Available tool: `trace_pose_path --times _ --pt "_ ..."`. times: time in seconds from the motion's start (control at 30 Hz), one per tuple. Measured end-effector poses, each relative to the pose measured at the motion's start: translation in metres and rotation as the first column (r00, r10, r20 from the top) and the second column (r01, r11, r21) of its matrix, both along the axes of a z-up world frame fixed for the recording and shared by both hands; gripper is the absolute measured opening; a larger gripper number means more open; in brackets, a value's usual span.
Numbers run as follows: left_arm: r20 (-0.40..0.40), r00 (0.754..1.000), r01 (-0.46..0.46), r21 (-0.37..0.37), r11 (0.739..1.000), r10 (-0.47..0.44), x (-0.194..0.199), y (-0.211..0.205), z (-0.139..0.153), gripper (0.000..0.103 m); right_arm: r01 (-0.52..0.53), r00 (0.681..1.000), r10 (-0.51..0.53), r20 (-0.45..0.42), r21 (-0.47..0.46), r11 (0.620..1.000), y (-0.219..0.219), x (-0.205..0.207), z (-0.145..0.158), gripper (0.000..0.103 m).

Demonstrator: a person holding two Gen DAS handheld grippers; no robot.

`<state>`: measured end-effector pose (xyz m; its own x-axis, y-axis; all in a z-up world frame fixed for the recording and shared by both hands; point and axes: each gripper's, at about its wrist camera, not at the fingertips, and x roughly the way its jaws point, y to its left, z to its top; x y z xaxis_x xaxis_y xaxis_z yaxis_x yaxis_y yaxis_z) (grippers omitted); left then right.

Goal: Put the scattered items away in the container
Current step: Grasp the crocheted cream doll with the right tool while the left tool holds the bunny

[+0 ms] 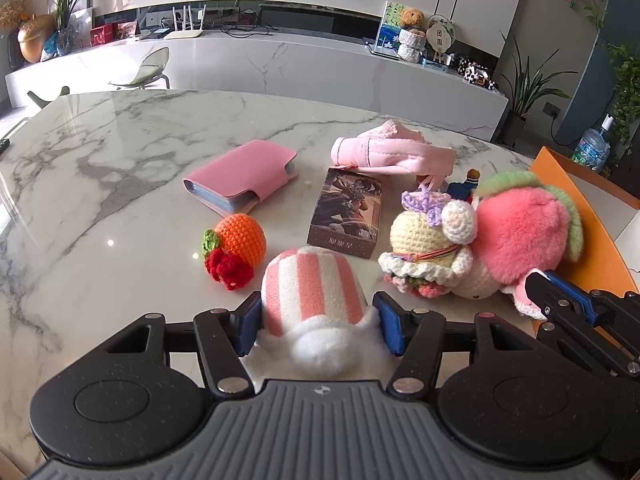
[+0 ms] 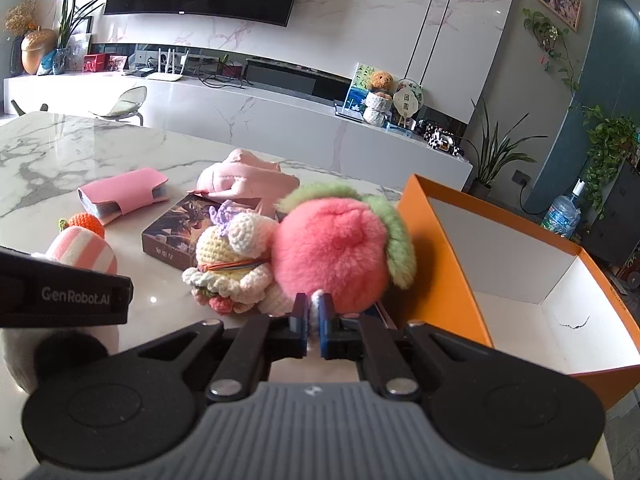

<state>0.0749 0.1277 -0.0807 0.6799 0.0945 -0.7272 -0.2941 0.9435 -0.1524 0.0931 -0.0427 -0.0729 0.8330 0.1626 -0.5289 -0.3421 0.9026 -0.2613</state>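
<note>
Soft pink furry peach plush [image 2: 334, 254] lies on the bench [image 2: 80, 152] beside the orange box [image 2: 448, 276]; right gripper [image 2: 314, 316] fingers pinch its white crochet tab. Light, squashy, likely to swing. Left gripper [image 1: 318, 320] fingers clasp the striped plush [image 1: 312, 284].

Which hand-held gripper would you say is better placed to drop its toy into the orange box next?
The right hand-held gripper, probably: it pinches the pink fluffy toy right beside the orange box, while the left holds the striped plush farther away.
</note>
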Motion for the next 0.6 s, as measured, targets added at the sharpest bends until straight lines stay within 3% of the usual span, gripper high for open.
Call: trace_pose_path --times 0.3,0.6 --pt "0.057 0.998 0.015 0.025 1.0 -0.016 -0.026 -0.013 0.027 0.062 -0.037 0.998 0.035 0.059 0.029 0.999 -0.005 -0.038 0.029 0.004" --pt "0.047 0.997 0.053 0.018 0.998 -0.054 -0.048 -0.019 0.028 0.061 -0.084 0.993 0.081 0.086 0.037 0.996 -0.015 -0.093 0.047 0.004"
